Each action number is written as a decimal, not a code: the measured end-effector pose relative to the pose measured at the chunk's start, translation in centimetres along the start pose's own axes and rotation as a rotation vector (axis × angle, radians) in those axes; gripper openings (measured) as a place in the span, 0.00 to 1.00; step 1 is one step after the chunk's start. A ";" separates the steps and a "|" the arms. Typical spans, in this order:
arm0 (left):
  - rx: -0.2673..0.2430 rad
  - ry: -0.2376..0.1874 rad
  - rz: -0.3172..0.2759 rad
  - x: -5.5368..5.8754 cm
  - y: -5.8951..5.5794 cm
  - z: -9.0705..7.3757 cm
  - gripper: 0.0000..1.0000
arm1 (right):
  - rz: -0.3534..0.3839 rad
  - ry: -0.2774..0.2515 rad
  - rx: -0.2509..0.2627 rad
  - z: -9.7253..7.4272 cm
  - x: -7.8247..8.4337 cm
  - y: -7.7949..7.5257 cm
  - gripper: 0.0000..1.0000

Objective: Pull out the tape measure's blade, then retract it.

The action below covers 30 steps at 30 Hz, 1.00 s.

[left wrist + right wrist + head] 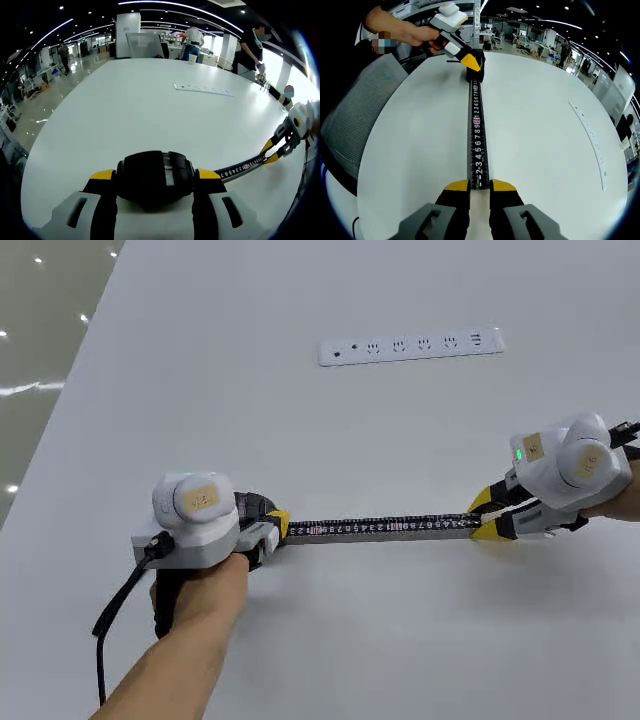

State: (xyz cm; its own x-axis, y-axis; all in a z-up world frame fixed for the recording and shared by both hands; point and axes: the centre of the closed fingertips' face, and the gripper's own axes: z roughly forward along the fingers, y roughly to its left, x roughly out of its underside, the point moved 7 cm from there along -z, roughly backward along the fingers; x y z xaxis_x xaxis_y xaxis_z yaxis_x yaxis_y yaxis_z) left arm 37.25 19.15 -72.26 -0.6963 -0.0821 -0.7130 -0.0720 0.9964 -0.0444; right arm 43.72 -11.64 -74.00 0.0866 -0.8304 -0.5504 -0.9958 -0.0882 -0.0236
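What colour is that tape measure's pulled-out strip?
The long flat blade is black with white numerals, some red; clearest in the right gripper view.

Left gripper, white rounded housing, tan label on top, black handle, black cable trailing near-left, yellow-tipped jaws, right gripper now, same white shell, tan labels, green light glowing

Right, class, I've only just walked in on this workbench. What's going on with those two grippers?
A person works two handheld grippers at a white table. The left gripper is clamped on the black tape measure case, and the right gripper pinches the tip of the blade. The blade is out, stretched straight between them, low over the tabletop. A white power strip lies farther back, apart from the work.
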 end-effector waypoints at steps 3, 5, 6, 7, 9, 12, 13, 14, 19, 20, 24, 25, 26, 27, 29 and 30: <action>0.006 0.003 -0.002 -0.1 0.1 0.0 0.55 | -0.008 0.003 -0.004 0.1 -0.3 0.2 0.10; 0.007 0.004 -0.002 -0.1 0.1 0.0 0.56 | -0.012 0.005 -0.005 0.2 -0.4 0.2 0.10; 0.008 0.004 -0.003 -0.1 0.1 0.0 0.56 | -0.013 0.005 -0.005 0.2 -0.5 0.2 0.10; 0.010 0.004 -0.006 -0.1 0.1 -0.1 0.56 | -0.014 0.005 -0.005 0.2 -0.5 0.2 0.10; 0.012 0.005 -0.006 -0.1 0.2 0.0 0.56 | -0.013 0.005 -0.005 0.2 -0.5 0.2 0.10; 0.014 0.007 -0.009 -0.1 0.1 0.0 0.56 | -0.010 0.004 -0.005 0.2 -0.5 0.2 0.10; 0.014 0.007 -0.010 -0.1 0.1 0.0 0.56 | -0.010 0.005 -0.005 0.2 -0.5 0.2 0.10; 0.015 0.008 -0.011 -0.1 0.1 -0.1 0.56 | -0.010 0.005 -0.005 0.2 -0.5 0.2 0.10; 0.013 0.007 -0.009 -0.1 0.1 -0.1 0.56 | -0.011 0.003 -0.007 0.3 -0.7 0.3 0.10; 0.013 0.007 -0.010 -0.1 0.1 0.0 0.56 | -0.012 0.001 -0.008 0.3 -0.8 0.3 0.10; 0.016 0.007 -0.015 -0.1 0.1 0.0 0.56 | -0.012 -0.004 -0.007 0.4 -1.0 0.2 0.10; 0.015 0.007 -0.015 -0.1 0.1 0.0 0.56 | -0.013 -0.004 -0.008 0.5 -1.1 0.2 0.10; 0.015 0.008 -0.015 -0.1 0.1 0.0 0.56 | -0.013 -0.004 -0.007 0.5 -1.1 0.2 0.10; 0.016 0.008 -0.016 -0.1 0.1 0.0 0.56 | -0.013 -0.006 -0.007 0.5 -1.1 0.2 0.10; 0.017 0.008 -0.018 -0.1 0.1 0.0 0.56 | -0.012 -0.007 -0.008 0.5 -1.2 0.3 0.10; 0.018 0.009 -0.018 -0.1 0.1 0.0 0.56 | -0.013 -0.007 -0.008 0.6 -1.2 0.3 0.10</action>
State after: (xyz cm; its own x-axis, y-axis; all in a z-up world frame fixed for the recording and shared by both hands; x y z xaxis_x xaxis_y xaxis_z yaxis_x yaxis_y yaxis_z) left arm 37.29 19.28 -72.21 -0.7012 -0.0998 -0.7060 -0.0717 0.9950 -0.0695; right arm 43.34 -10.36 -73.81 0.0989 -0.8253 -0.5559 -0.9944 -0.1030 -0.0240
